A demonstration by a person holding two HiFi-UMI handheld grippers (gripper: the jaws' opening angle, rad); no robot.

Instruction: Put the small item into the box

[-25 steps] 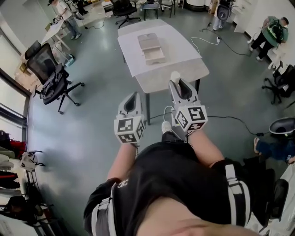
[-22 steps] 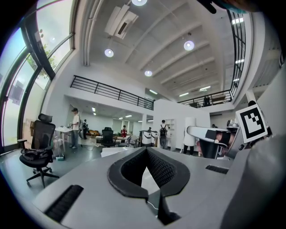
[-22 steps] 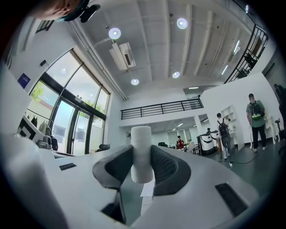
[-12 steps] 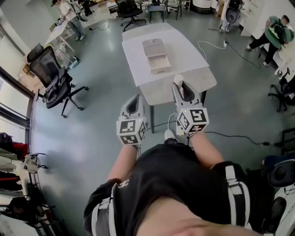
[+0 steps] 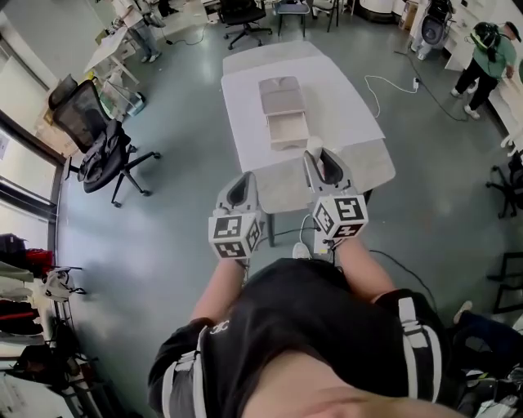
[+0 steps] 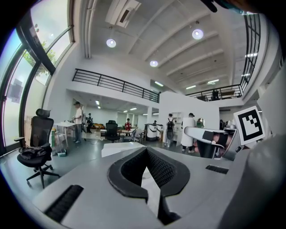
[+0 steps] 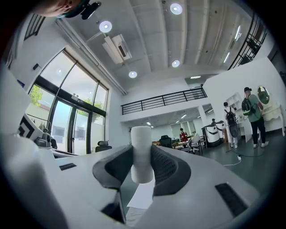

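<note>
In the head view an open beige box (image 5: 287,129) lies on a white sheet over a grey table (image 5: 368,159), its lid (image 5: 280,92) folded back behind it. My right gripper (image 5: 315,153) is shut on a small white cylinder (image 5: 313,145), held upright just over the table's near edge, short of the box. The right gripper view shows that cylinder (image 7: 142,152) clamped upright between the dark pads (image 7: 167,170). My left gripper (image 5: 239,188) hovers left of it, before the table edge. In the left gripper view its jaws (image 6: 146,153) meet at the tip with nothing between them.
A black office chair (image 5: 98,147) with a bag stands left of the table. A white cable (image 5: 392,82) runs across the floor on the right. A person (image 5: 484,49) stands at the far right; desks and more chairs (image 5: 241,12) line the back.
The person has walked toward the table, so table and box sit nearer and lower in view. Both grippers came forward together; the right one still holds the white cylinder.
</note>
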